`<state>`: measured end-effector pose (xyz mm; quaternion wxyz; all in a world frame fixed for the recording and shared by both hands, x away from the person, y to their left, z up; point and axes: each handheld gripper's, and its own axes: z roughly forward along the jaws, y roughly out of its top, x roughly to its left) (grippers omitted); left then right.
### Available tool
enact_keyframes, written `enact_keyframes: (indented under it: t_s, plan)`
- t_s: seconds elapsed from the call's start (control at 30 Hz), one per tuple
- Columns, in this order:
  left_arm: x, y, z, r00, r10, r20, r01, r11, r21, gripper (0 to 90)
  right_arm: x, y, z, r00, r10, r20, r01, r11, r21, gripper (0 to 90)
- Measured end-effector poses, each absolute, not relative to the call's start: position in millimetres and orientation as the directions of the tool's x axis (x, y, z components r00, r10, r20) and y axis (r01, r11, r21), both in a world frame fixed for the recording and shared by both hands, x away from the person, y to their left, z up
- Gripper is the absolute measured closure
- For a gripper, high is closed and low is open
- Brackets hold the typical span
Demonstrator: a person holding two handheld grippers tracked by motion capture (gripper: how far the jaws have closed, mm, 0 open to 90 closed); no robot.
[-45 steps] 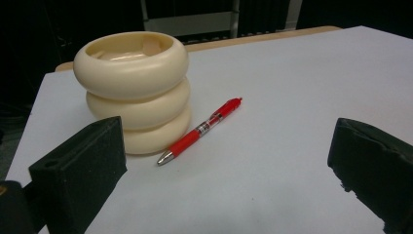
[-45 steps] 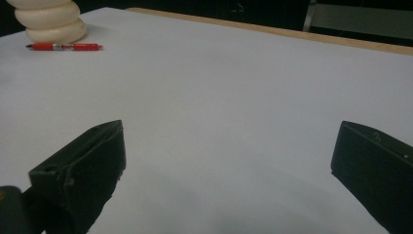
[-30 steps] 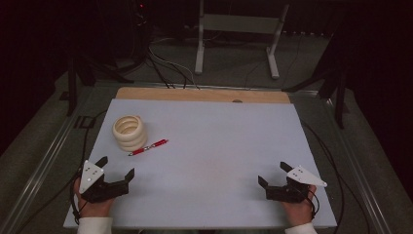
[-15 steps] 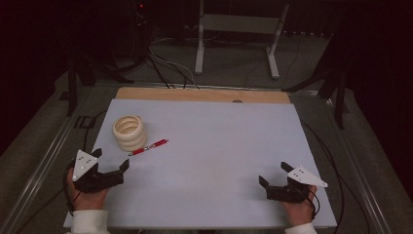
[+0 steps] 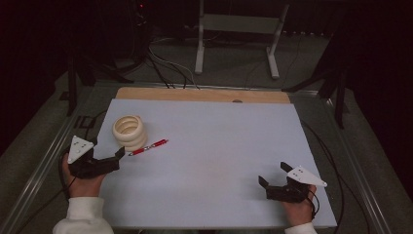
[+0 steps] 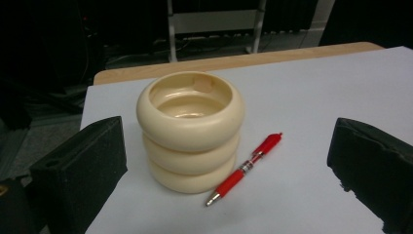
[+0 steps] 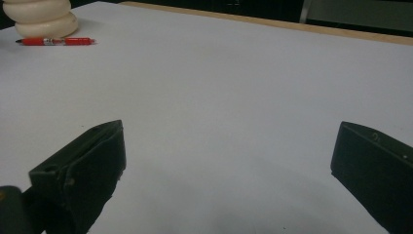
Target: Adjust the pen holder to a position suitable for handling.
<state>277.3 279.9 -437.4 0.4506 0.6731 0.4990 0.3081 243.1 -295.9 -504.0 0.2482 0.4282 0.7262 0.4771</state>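
At the bottom of the high view, 2 hands are seen, each holding a pair of tongs. The left tongs [image 5: 106, 155] are found at the lower left of the frame, jaws held apart and pointed toward the upper right. The right tongs [image 5: 273, 179] are seen at the lower right, resting low over the worktop [image 5: 219, 146], jaws likewise spread wide with nothing between them.

Just beyond the left tongs, a red pen [image 5: 148, 146] is laid flat on the worktop, its metal tip turned toward the tongs but not touched by them. In the left gripper view the pen [image 6: 243, 168] is seen between the 2 jaws, lying right beside the base of a cream holder [image 6: 190, 135] built of 3 stacked rings, standing upright and open at the top. In the high view the holder [image 5: 129, 131] sits left of centre. In the right gripper view both are placed far off in the upper left corner.
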Motion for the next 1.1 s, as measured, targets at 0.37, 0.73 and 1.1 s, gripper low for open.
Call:
enact_keyframes:
  t_s: [0.37, 0.73, 1.1]
  plan:
    - [315.2, 281.4, -434.8, 0.295, 0.954, -0.058, 0.465, -0.09, 0.881, 1.5, 243.4, -294.8, -504.6, -0.512, 0.858, 0.049, 0.388, 0.18, 0.904, 0.1]
    - [349.1, 275.5, -429.8, 0.276, 0.961, -0.016, 0.524, -0.137, 0.84, 1.6, 243.8, -293.3, -504.8, -0.519, 0.853, 0.047, 0.388, 0.186, 0.903, 0.1]
    - [379.7, 282.3, -438.1, 0.232, 0.971, -0.062, 0.616, -0.098, 0.782, 5.4, 244.1, -293.3, -504.7, -0.521, 0.852, 0.051, 0.389, 0.184, 0.903, 0.1]
